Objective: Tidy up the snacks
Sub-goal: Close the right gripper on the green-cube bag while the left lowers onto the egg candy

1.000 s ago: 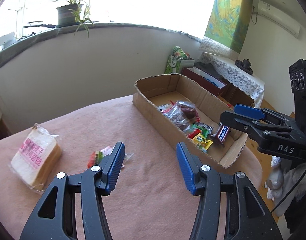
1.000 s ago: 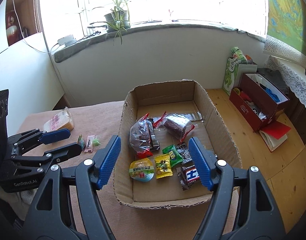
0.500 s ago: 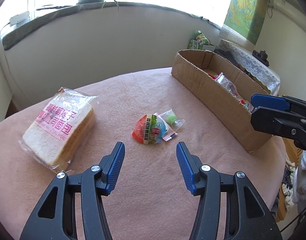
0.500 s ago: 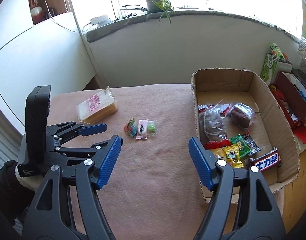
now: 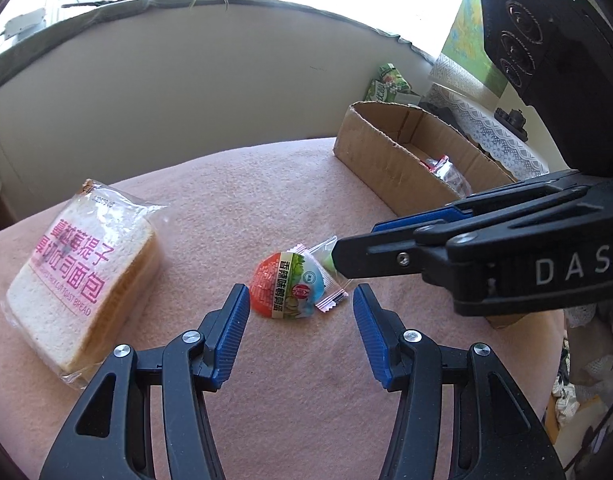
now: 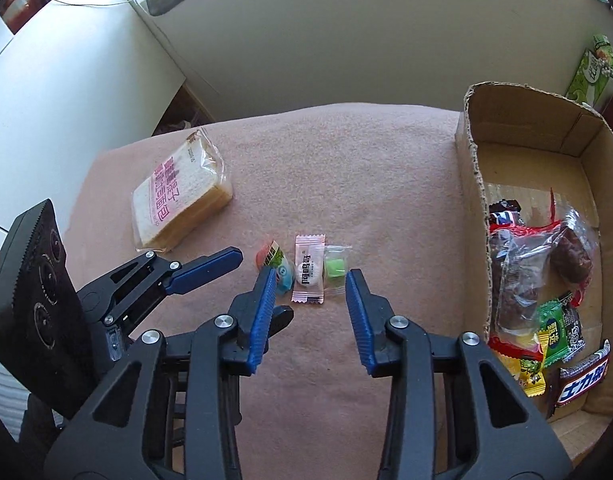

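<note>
left gripper: fingers parted, gripping nothing; round cup sits on the worktop just ahead, between the finger tips, not touched.
right gripper: fingers have just been closing, gap remains, nothing pinched; pink candy and green candy lie just ahead of the gap, green one close to the right finger tip; contact cannot be told.
left wrist view: right gripper comes in from the right, its tips over the green candy, hiding most of it.
loose row: three small items near mid-worktop, left to right in the right wrist view: cup, pink candy, green candy; touching or overlapping at the edges.
bread: one bagged loaf of slices, far left, well apart from both grippers.
box: one open cardboard box, right edge of worktop.
box contents: two clear bags of dark snacks, one green packet, one yellow packet, one dark bar, plus more partly hidden; full count cannot be told.
worktop cover: pink cloth.
</note>
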{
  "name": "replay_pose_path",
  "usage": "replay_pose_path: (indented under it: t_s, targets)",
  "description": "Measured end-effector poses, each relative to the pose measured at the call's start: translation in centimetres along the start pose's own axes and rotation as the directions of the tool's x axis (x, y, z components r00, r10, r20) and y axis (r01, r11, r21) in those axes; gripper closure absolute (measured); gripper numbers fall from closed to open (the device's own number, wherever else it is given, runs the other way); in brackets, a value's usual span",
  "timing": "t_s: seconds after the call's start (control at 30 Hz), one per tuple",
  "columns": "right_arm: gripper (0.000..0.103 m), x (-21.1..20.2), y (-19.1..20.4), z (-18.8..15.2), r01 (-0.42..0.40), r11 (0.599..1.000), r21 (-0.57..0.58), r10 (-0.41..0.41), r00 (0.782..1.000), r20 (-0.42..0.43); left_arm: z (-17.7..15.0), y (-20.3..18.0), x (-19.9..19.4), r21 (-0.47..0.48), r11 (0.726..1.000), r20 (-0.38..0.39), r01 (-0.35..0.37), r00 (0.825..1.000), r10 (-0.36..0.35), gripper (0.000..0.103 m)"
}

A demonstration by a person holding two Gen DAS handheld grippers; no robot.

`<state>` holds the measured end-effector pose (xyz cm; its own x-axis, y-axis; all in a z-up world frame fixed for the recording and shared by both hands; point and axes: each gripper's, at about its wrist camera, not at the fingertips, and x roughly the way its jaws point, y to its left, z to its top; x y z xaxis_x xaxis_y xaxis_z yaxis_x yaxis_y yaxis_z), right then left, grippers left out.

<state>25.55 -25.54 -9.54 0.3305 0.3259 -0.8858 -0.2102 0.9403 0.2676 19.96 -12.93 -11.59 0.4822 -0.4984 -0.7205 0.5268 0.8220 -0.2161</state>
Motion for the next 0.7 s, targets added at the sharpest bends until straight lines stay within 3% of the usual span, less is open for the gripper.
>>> replay_pose_path:
  t_s: [0.57, 0.7]
  targets:
    - [0.072, 4.6, -0.2, 1.9, 0.098, 0.995, 0.031, -0.096, 0.994, -0.048, 0.4, 1.3, 1.6, -0.043, 0.999, -0.041, 0.02, 0.999, -0.022, 0.05]
    - [0.079, 5.4, -0.5, 2.1, 0.09, 0.995, 0.038, -0.088, 0.994, -0.06, 0.5, 1.1, 1.8, -0.032, 0.999, -0.044, 0.017, 0.999, -0.019, 0.05]
